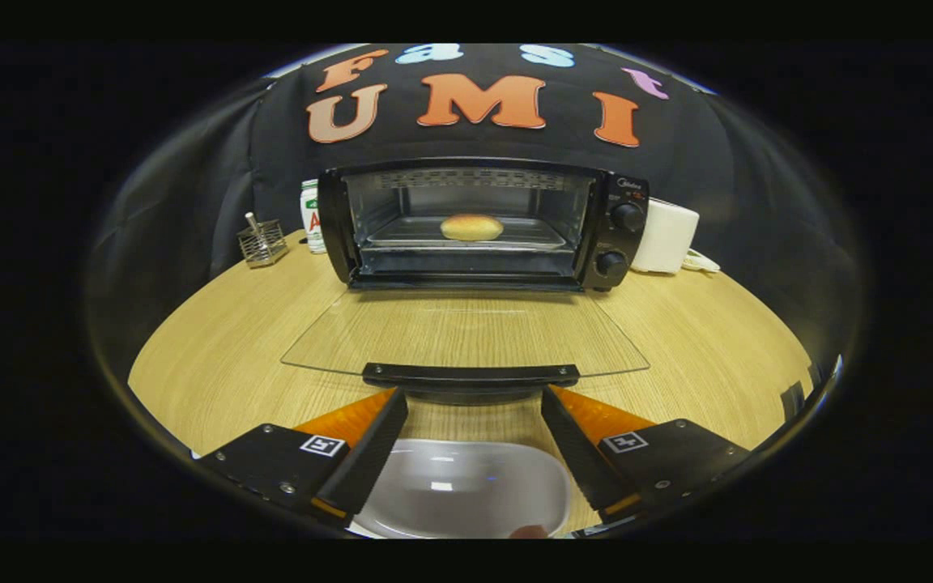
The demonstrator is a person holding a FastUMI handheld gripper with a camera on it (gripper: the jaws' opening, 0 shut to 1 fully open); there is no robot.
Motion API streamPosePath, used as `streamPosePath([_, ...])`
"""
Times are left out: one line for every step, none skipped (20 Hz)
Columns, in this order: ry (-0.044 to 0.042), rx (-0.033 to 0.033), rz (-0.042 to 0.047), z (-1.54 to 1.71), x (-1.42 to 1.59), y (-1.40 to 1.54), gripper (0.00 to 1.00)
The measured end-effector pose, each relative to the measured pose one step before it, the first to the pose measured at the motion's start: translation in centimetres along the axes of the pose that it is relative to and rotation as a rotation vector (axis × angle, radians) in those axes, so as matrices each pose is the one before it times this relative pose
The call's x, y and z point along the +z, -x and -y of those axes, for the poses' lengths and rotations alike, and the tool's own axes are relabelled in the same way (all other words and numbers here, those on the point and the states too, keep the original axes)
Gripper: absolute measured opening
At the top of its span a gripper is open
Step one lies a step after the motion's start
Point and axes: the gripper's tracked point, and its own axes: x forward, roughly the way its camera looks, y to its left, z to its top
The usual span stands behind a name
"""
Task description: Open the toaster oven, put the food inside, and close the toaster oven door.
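A black toaster oven (483, 223) stands at the back of the wooden table (215, 356). Its glass door (466, 332) lies folded down flat toward me, with the black handle (470, 375) at its near edge. A round bread bun (471, 227) rests on the tray inside the oven. My gripper (470, 397) is open, its fingertips just short of the door handle, one tip near each end of it, and nothing is held. A white plate (466, 490) lies on the table beneath and between the fingers.
Left of the oven stand a small wire holder (262, 241) and a white can (313, 217). A white appliance (666, 236) with a cord sits against the oven's right side. Two black knobs (627, 216) are on the oven's right panel.
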Motion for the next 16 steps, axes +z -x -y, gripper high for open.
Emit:
streamPosePath([-0.00222, -0.00145, -0.00811, 0.09, -0.125, -0.147, 0.99])
streamPosePath([-0.00652, -0.00398, 0.0017, 0.05, 0.241, -0.114, 0.99])
streamPosePath([-0.00995, 0.00081, 0.0035, 0.035, 0.296, -0.152, 0.99])
streamPosePath([-0.00225, 0.00634, -0.00824, -0.124, -0.117, 0.036, 0.99])
streamPosePath([-0.00205, 0.00384, -0.00331, -0.035, 0.009, -0.053, 0.99])
streamPosePath([-0.00286, 0.00294, 0.00076, 0.06, 0.124, 0.092, 0.99])
streamPosePath([0.00103, 0.00126, 0.00378, 0.003, 0.108, 0.09, 0.99])
streamPosePath([0.00484, 0.00085, 0.00688, -0.077, 0.131, 0.181, 0.99])
streamPosePath([-0.00455, 0.00269, 0.01093, 0.098, 0.393, 0.25, 0.99])
streamPosePath([-0.00788, 0.00339, 0.01503, 0.008, 0.485, 0.194, 0.99])
streamPosePath([-0.00453, 0.00142, 0.0088, -0.048, 0.441, 0.235, 0.99])
streamPosePath([0.00692, -0.00029, 0.00618, -0.134, 0.192, 0.027, 0.99])
streamPosePath([0.0028, -0.00001, 0.00184, -0.01, 0.147, 0.1, 0.99])
streamPosePath([-0.00476, 0.00041, 0.00524, 0.077, 0.185, 0.046, 0.99])
streamPosePath([-0.00104, -0.00006, 0.00389, 0.018, 0.159, 0.037, 0.99])
streamPosePath([-0.00055, -0.00073, 0.00443, -0.104, 0.177, 0.089, 0.99])
